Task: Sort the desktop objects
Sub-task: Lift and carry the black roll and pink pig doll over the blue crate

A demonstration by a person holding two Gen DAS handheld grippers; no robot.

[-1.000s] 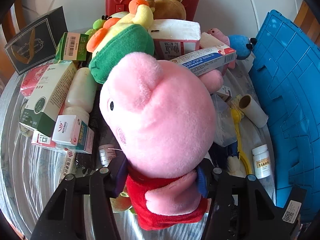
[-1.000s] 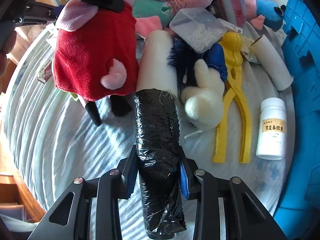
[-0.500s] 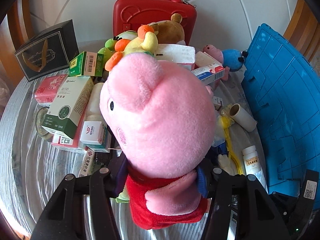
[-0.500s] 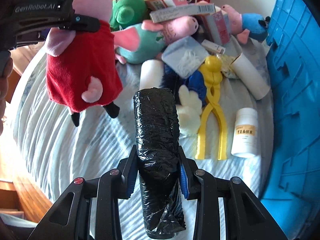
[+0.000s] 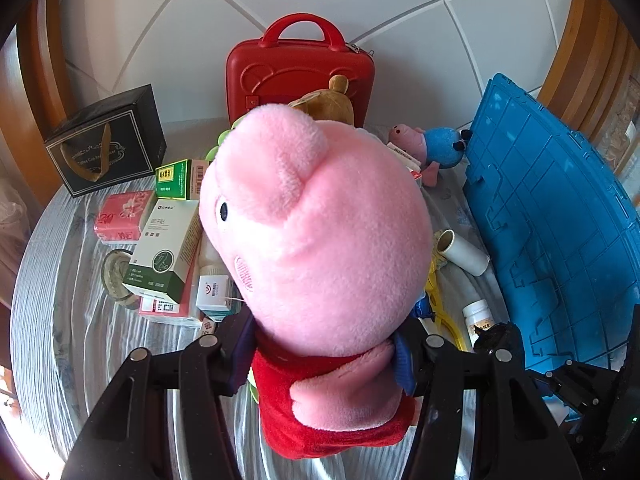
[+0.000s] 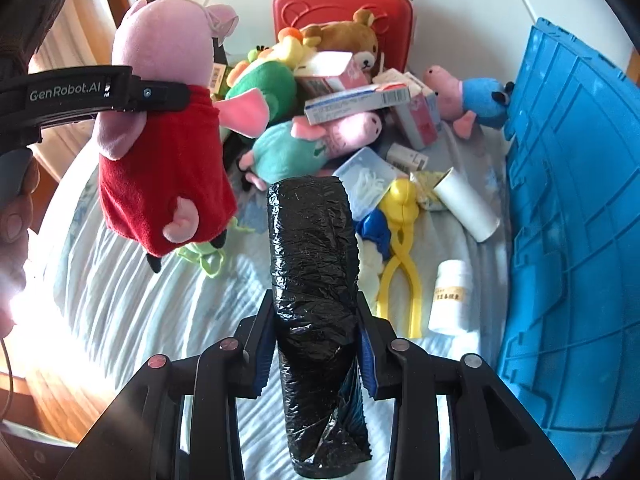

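**Desk sort – items held and lying, ref. blue crate**

1. Right gripper [image 6: 316, 354]: jaws pinched tight on black bin-bag roll [image 6: 314, 264], roll upright betw. pads, clear of tablecloth [image 6: 120, 312], left of blue crate [image 6: 576, 216].
2. Left gripper [image 5: 320, 354]: jaws part-open, clamped on neck/shoulders of pink pig plush w/ red dress [image 5: 316, 232]; plush hung above cloth, feet free, well left of crate.
3. Yellow tongs [image 6: 400, 264]: lay flat on cloth near crate, arms spread a little at near end, nothing gripped; head end touched blue-white plush [image 6: 370, 248].
4. White pill bottle [image 6: 450, 296]: on its side, betw. tongs and crate.
5. White roll [image 6: 466, 204]: lay just beside crate wall.
6. Plush/box heap further back: teal pig [image 6: 288, 152], green plush [image 6: 260, 88], toothpaste box [image 6: 356, 100], brown bear [image 6: 344, 40].
7. Small pig, blue dress [image 6: 468, 96]: touching crate's far corner.
8. Red case [image 6: 344, 4]: upright, farthest, left of crate.
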